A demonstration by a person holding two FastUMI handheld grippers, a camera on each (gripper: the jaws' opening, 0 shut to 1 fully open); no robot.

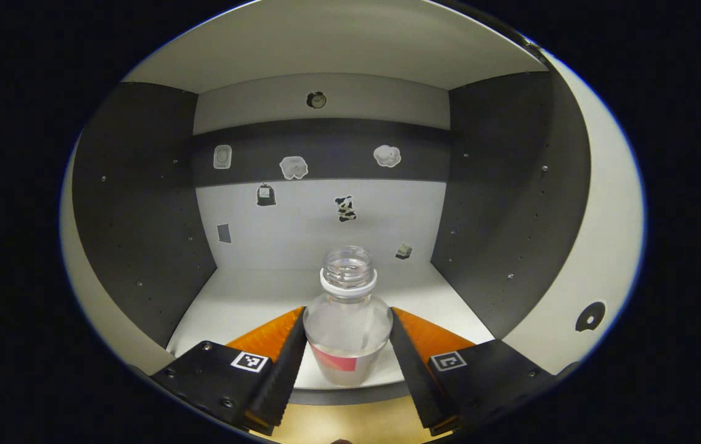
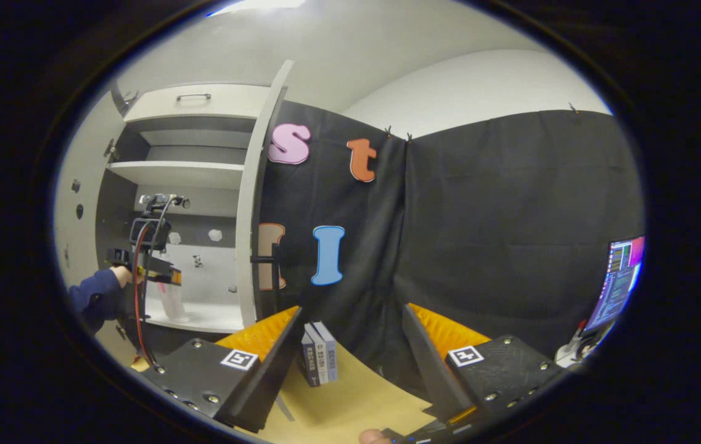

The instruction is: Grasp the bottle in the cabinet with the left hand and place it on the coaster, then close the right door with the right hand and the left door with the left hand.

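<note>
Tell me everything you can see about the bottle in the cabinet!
The bottle is clear plastic, with no cap, a white ring under its threaded neck and a red patch on its label. It stands upright near the front edge of the pale cabinet shelf. The left gripper has its jaws against both sides of the bottle's body.

Uncapped clear bottle (image 1: 348,320) upright in cabinet (image 1: 140,234)
</note>
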